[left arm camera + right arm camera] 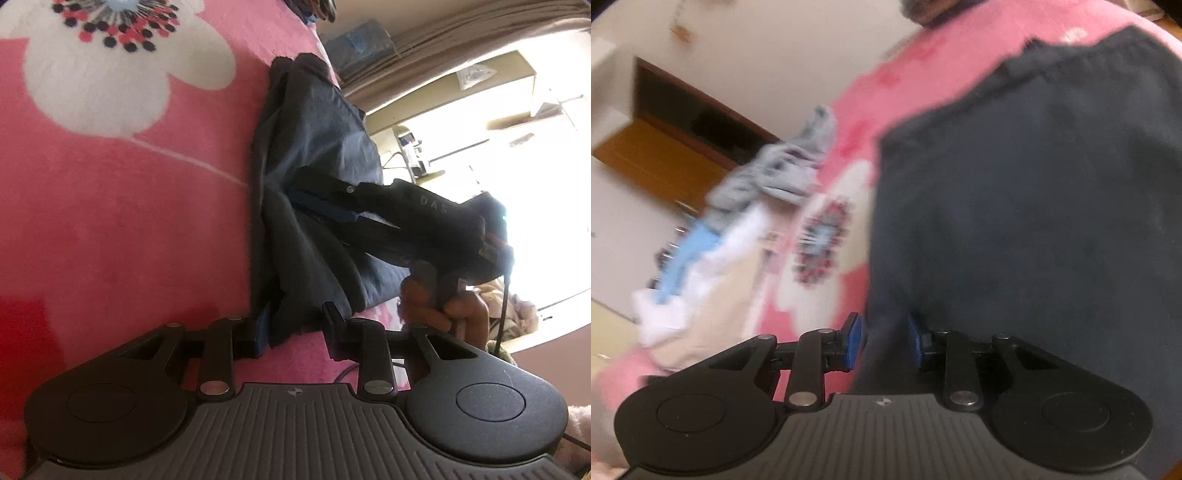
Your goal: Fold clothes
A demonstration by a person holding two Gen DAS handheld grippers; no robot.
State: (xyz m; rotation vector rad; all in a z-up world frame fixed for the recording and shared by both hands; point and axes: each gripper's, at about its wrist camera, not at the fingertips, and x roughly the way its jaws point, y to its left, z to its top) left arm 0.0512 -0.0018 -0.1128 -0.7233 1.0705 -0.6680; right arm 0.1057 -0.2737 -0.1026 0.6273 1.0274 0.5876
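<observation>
The left tool sat nearest the lens, its blue-padded fingers spread with a corner of the dark garment between them but not clearly clamped. The right tool pinched a fold of the same garment between its pads, though that view was blurred. In the left view the right tool reached into the cloth further up. The garment lay on the bed, on a pink flowered blanket, partly bunched and lifted. It looked soft, light and limp, likely to sag and slip unless taken at hems or corners, both ends kept taut. A pile of pale clothes lay at the bed's edge.
</observation>
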